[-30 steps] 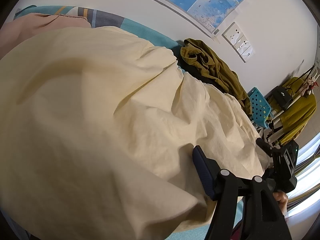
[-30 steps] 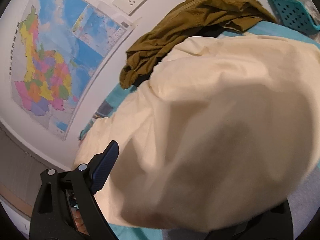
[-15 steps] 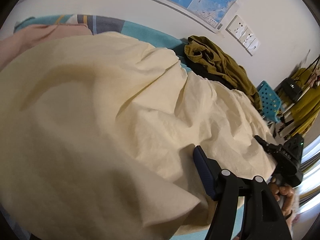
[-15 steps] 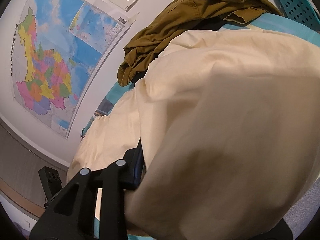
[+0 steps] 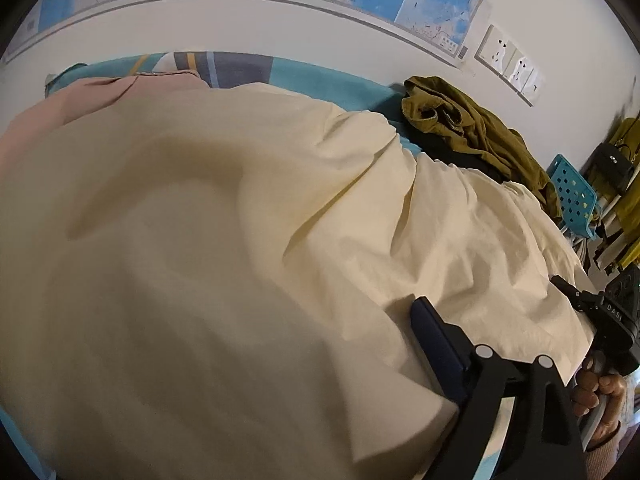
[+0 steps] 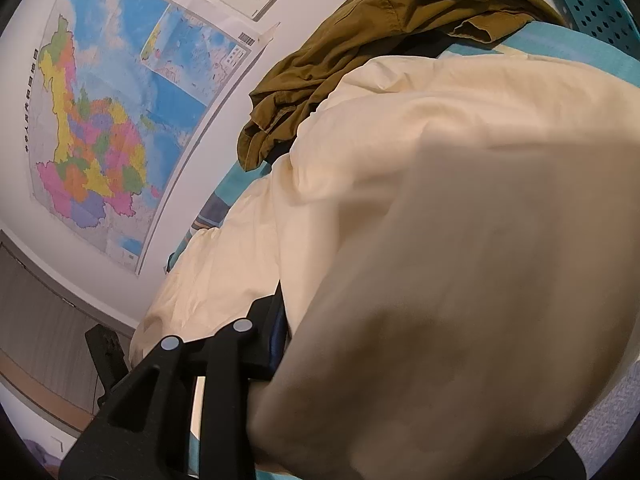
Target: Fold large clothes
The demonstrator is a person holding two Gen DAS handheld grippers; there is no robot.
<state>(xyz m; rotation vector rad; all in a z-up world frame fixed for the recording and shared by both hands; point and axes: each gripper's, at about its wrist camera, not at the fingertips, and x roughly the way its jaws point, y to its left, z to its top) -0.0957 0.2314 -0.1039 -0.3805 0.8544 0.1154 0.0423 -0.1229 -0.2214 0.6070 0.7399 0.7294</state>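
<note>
Just now, spreads the left gripper [image 5: 320, 320] wide, leaving the cream garment [image 5: 200, 240] draped loose over its fingers at lower centre, bulk heaped on the teal bedcover [image 5: 320, 80]; clamps the right gripper [image 6: 320, 320] at lower left, fingers pinching a fold; suggests one edge freed for the next fold; shows a teal perforated basket [image 5: 572, 196] at right edge, contents impossible to tell.

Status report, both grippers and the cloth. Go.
Right gripper shut on the large cream cotton cloth. Left gripper jaws just opening, cream fold between them. Crumpled olive-green garment lies at the cloth's far edge.
</note>
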